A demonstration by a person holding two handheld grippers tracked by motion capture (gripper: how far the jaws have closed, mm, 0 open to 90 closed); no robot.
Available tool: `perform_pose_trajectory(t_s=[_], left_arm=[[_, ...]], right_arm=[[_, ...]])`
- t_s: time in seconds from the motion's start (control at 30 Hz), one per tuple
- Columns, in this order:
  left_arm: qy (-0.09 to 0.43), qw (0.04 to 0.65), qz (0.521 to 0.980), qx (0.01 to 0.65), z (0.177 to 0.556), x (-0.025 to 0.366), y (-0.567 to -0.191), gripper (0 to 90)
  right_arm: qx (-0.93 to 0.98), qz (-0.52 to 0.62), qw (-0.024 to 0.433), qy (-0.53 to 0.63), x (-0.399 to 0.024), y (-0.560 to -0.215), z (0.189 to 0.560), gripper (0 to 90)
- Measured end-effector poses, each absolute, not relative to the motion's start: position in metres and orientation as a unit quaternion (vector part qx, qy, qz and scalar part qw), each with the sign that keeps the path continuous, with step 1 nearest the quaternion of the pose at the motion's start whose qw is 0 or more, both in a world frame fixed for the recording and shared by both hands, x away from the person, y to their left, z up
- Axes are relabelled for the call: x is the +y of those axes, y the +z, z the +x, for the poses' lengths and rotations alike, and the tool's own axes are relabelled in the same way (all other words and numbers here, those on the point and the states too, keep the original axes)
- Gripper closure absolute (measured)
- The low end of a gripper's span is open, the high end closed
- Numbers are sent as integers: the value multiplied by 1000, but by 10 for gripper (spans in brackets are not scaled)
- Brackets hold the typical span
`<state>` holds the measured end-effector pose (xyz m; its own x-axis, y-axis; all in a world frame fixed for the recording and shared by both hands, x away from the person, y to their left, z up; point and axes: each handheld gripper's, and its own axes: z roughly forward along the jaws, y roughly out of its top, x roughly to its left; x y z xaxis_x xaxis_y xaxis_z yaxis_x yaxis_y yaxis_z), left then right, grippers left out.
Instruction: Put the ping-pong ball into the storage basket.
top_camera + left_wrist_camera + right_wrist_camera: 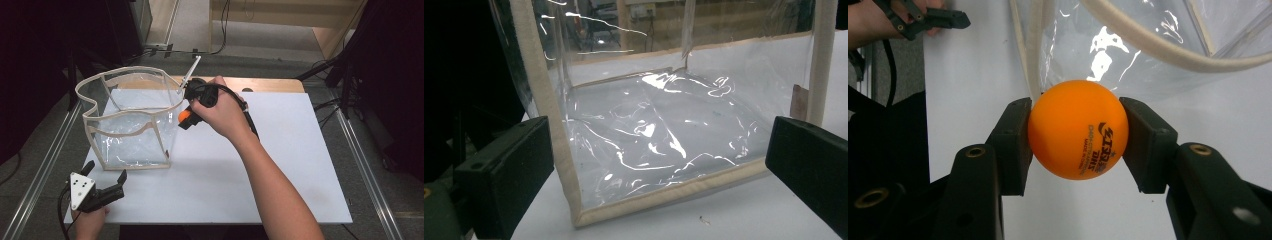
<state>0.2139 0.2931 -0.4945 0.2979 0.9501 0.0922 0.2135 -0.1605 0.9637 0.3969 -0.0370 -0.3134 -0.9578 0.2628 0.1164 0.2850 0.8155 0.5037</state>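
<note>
Orange ball (1077, 129) clamped between jaws of right tool (185, 118), held above white surface (280, 165) just beside clear bag (131, 120), near its right wall. Left tool (106, 186) at front-left surface corner, jaws spread wide, nothing gripped, pointed at bag's front.
</note>
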Motion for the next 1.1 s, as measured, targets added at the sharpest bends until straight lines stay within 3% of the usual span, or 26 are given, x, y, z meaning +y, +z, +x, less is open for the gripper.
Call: perform_pose_trajectory(t_s=[1.1], left_arm=[[390, 471, 654, 445, 214, 294, -494, 0]], right_arm=[[-952, -140, 14, -273, -23, -285, 417, 478]])
